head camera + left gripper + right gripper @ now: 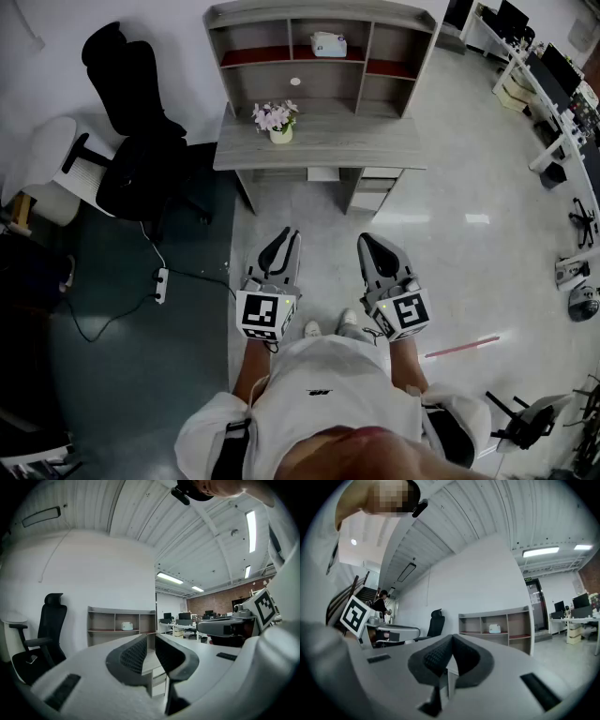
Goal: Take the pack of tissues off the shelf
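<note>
Ahead, one tissue pack (328, 44) (shelved), two tongs (286, 236) (367, 240)

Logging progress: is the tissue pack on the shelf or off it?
On: the tissue pack sits in the top middle compartment of the shelf.

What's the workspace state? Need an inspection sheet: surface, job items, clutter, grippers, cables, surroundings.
Surface: grey desk with a shelf unit on top, ahead of the person.
Job's things: pack of tissues in the upper middle compartment of the shelf unit, untouched.
Clutter: flower pot on the desk, left of centre.
Grippers: left gripper jaws a narrow gap apart, empty; right gripper jaws together, empty; both held over the floor, short of the desk.
Cables: power strip on the floor at left, black cable trailing from it.
Surroundings: black office chair left of the desk; office desks with monitors far right; red strip on the floor.
</note>
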`<state>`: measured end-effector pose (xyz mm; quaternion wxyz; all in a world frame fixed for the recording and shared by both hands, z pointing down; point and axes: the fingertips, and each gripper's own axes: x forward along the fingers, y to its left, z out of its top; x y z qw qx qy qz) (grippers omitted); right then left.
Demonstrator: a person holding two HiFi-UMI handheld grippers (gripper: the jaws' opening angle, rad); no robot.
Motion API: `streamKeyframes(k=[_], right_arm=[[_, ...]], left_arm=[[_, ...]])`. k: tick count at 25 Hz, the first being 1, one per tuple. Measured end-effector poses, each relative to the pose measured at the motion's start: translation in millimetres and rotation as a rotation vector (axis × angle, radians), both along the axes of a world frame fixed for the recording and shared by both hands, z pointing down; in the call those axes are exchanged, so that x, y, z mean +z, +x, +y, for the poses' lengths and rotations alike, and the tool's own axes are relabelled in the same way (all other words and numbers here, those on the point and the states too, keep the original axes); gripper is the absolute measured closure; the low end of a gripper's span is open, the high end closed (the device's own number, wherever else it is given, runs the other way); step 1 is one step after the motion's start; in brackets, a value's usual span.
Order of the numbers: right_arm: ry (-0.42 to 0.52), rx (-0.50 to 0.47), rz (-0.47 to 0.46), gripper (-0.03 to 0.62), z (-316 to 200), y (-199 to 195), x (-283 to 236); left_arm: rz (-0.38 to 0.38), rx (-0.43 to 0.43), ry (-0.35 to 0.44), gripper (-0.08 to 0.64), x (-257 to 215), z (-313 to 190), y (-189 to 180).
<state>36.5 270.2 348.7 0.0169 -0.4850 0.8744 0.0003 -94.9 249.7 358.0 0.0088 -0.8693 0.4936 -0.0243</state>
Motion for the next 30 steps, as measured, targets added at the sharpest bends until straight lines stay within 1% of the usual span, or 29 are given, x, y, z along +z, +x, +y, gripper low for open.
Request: streamKeyframes(k=[6, 14, 21, 26, 30], right_arm=[[0.014, 0.018, -0.024, 0.568, -5, -5, -2], [0.016, 0.015, -0.014, 0.568, -13, -15, 2], [0.026, 0.007, -0.009, 0.568, -41, -14, -3], [0.016, 0.007, -0.020, 0.569, -70, -7, 2], [0.020, -0.001, -0.010, 0.569, -97, -3, 0]], left_arm=[[0.003, 0.002, 0.010, 0.488, 0, -4, -6], [0.000, 0.004, 0.018, 0.488, 2, -17, -12], [-0.004, 0.003, 0.023, 0.488, -2, -45, -9], [-0.012, -0.002, 0.019, 0.488, 3, -71, -5], [-0.014, -0.007, 0.020, 0.488, 0, -96, 0]])
